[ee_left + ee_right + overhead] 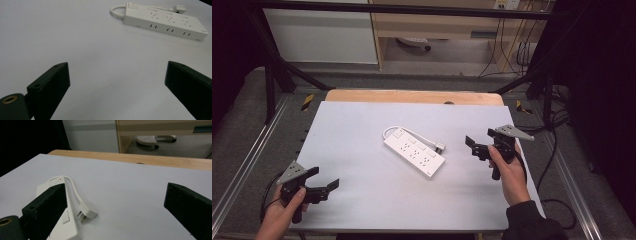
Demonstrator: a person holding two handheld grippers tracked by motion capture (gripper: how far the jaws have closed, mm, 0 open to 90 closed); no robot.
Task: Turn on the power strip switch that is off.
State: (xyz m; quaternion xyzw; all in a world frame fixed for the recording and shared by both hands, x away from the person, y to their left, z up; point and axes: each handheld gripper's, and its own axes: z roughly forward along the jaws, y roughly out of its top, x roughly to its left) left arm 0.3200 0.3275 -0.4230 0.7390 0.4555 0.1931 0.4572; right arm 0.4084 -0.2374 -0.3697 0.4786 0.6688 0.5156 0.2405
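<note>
White power strip [414, 151] lies mid-table, plug [440, 147] beside its right edge. Right gripper [476, 145] and left gripper [324, 182] both wide apart, empty. Approach plug low, jaws straddling it.

My right tongs [116, 202] stand wide apart above the pale worktop [140, 192]. Past the left jaw I see the white power strip [66, 225], its plug [86, 213] lying just beside it.
</note>
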